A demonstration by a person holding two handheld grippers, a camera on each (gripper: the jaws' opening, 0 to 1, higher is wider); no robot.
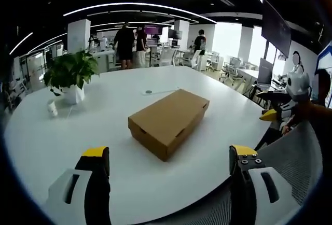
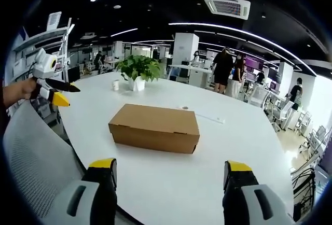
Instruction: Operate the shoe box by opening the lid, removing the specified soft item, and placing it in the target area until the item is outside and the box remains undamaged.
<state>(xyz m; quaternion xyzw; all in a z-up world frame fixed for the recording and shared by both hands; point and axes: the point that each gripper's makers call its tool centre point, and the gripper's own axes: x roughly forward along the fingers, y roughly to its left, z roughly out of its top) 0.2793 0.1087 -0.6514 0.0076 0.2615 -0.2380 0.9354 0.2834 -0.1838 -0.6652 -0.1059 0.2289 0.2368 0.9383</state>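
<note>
A shut brown cardboard shoe box [image 1: 168, 121] lies on the round white table [image 1: 104, 126], its lid flat and closed. In the right gripper view the shoe box [image 2: 154, 127] shows its long side. My left gripper [image 1: 169, 153] is open, its yellow-tipped jaws wide apart over the table's near edge, short of the box. My right gripper [image 2: 170, 165] is open too, also short of the box and holding nothing. The right gripper [image 1: 288, 98] shows at the right edge of the left gripper view. The left gripper [image 2: 52, 90] shows at the left of the right gripper view. What the box holds is hidden.
A potted plant [image 1: 70, 74] and a small white cup [image 1: 52, 108] stand at the table's far side, seen again as plant [image 2: 139, 69] and cup [image 2: 115, 85]. A grey mesh chair back [image 1: 295, 157] [image 2: 36, 157] is near me. People [image 2: 223, 67] stand behind.
</note>
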